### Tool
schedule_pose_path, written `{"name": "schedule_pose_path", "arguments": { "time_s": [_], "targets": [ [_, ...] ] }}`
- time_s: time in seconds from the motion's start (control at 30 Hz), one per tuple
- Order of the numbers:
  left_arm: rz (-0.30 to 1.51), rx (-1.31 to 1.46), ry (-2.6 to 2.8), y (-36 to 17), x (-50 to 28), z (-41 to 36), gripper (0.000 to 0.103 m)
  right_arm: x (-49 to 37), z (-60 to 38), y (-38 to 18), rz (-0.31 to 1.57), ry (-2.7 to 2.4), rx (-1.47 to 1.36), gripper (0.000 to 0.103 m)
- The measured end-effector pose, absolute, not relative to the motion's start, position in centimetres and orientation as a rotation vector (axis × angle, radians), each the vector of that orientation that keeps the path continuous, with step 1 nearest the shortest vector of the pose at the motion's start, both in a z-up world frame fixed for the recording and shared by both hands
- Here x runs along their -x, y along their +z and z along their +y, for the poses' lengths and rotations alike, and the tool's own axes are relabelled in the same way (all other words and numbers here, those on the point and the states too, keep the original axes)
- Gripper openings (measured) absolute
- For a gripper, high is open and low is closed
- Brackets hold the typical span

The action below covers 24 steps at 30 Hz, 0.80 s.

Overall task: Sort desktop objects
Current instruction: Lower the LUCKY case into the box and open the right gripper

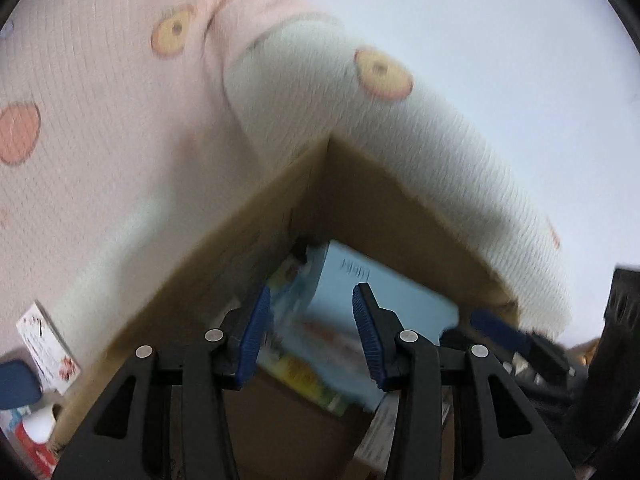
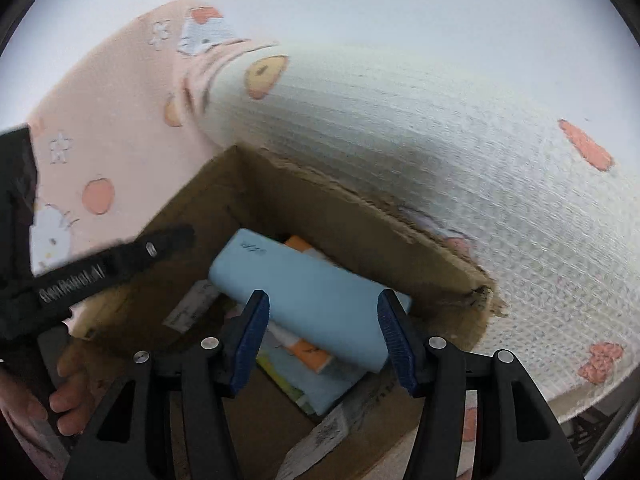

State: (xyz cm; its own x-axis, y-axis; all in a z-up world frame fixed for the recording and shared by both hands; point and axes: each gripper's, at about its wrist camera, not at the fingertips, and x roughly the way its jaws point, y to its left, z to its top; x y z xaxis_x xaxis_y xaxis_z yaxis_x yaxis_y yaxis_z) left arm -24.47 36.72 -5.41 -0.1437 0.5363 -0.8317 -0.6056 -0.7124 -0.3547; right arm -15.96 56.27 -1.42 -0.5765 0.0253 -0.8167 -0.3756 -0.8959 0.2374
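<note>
An open cardboard box (image 1: 224, 248) stands on a patterned tablecloth; it also shows in the right wrist view (image 2: 352, 216). Inside lies a light blue box (image 1: 384, 300), seen too in the right wrist view (image 2: 304, 300), on top of orange and colourful packages (image 2: 312, 354). My left gripper (image 1: 308, 332) is open and empty, hovering over the box's opening. My right gripper (image 2: 322, 340) is open and empty, just above the light blue box. The left gripper's black body (image 2: 100, 272) crosses the right wrist view at the left.
A white card box (image 1: 46, 344), a dark blue object (image 1: 16, 384) and a red-and-white package (image 1: 32, 436) lie on the tablecloth (image 1: 100, 140) left of the cardboard box. A hand (image 2: 68, 396) holds the left gripper. White labels (image 2: 188, 306) lie inside the box.
</note>
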Motion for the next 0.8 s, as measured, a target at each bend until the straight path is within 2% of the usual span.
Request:
{"name": "schedule_pose_path", "arguments": {
  "time_s": [0.03,0.07,0.1,0.13,0.43,0.57,0.7,0.8],
  "targets": [
    [0.104,1.393,1.913,-5.9,24.2,36.7,0.027,16.4,56.2,-1.6,0.591,2.546,1.325,0.049],
    [0.122,1.425,1.894,-6.5,24.0,36.5,0.020,16.8,56.0,-1.9,0.586,2.549,1.352,0.042],
    [0.137,1.460,1.868,-7.2,23.8,36.7,0.013,17.1,55.6,-2.2,0.567,2.550,1.380,0.024],
    [0.146,1.484,1.851,-7.7,23.7,36.9,0.013,17.3,55.3,-2.3,0.553,2.551,1.398,0.018],
    [0.196,1.505,1.838,-8.9,23.7,39.0,0.012,18.0,54.2,-4.2,0.529,2.539,1.603,0.018],
    [0.166,1.524,1.846,-9.3,24.0,38.8,0.012,18.9,54.3,-4.9,0.493,2.523,1.616,0.018],
    [0.156,1.542,1.847,-9.7,23.8,38.1,0.013,19.1,54.6,-5.0,0.536,2.517,1.598,0.018],
    [0.146,1.536,1.863,-9.3,23.5,37.0,0.017,18.9,54.3,-4.9,0.515,2.505,1.606,0.018]
  ]
}}
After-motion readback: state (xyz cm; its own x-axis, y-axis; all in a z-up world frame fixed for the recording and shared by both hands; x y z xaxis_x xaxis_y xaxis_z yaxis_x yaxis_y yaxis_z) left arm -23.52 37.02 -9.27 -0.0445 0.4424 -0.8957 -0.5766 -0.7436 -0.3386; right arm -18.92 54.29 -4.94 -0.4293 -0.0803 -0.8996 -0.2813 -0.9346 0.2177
